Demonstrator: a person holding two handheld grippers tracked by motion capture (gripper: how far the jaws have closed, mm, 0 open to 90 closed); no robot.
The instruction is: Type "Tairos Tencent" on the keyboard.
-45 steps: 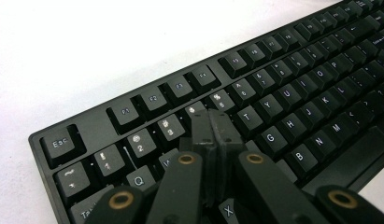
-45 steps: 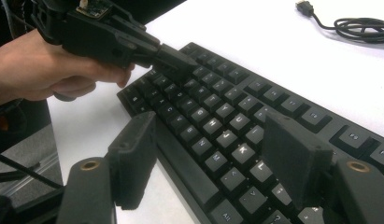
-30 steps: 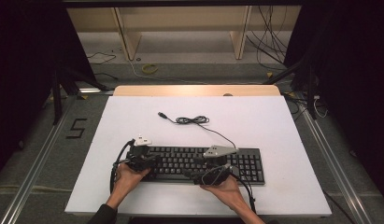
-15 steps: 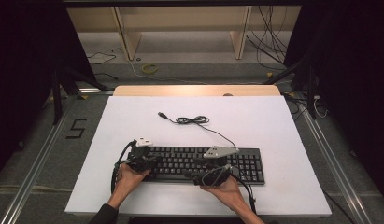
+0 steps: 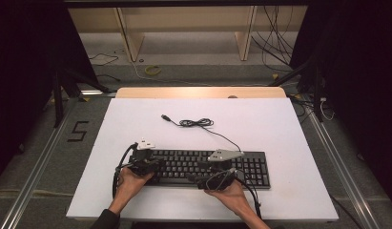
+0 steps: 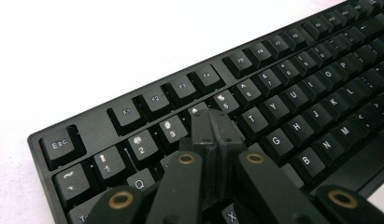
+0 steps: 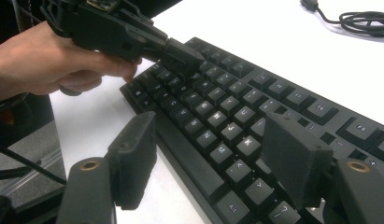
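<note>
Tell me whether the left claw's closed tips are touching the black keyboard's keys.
Cannot tell. In the left gripper view the left claw, jaws shut together, sits over the black keyboard near the 4 key, but its own tips hide any contact or gap.

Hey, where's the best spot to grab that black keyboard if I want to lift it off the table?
Probably by the short ends of the keyboard, one gripper from each side. It lies flat, long and thin on the table, so the end edges give the jaws something to close over. The right gripper is already open; the left gripper would need opening.
</note>
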